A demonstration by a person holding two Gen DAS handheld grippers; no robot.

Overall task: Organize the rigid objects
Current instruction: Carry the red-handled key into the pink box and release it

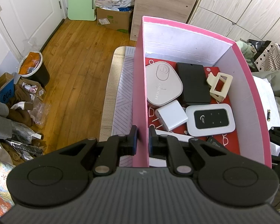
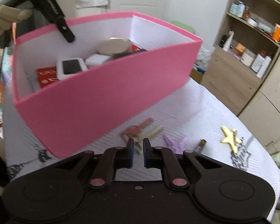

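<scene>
The left gripper (image 1: 142,138) was clamped on the near wall of the pink box (image 1: 140,85), one pad outside and one inside, so that the wall ran upright between its fingers. The box stood on a white table (image 2: 196,112) covered with a line-patterned cloth, and its floor showed a red printed lining. Inside lay a rounded pale case (image 1: 163,84), a black rectangular block (image 1: 194,84), a cream claw hair clip (image 1: 220,85), a white plug adapter (image 1: 170,117) and a white pocket router with a black screen (image 1: 211,120); these pieces touched or overlapped one another. In the right wrist view the box appeared tilted and blurred, with the left gripper's black finger reaching over its far rim, held by a gloved hand (image 2: 7,9). The right gripper (image 2: 138,145) hovered low over the table with its jaws nearly together; whether they pinched anything could not be told, since the bunch of keys (image 2: 138,130) lay just beyond the fingertips. Further right on the cloth lay a purple clip (image 2: 172,142), a small battery (image 2: 200,145) and a yellow star-shaped piece (image 2: 230,137), well apart from the box.
</scene>
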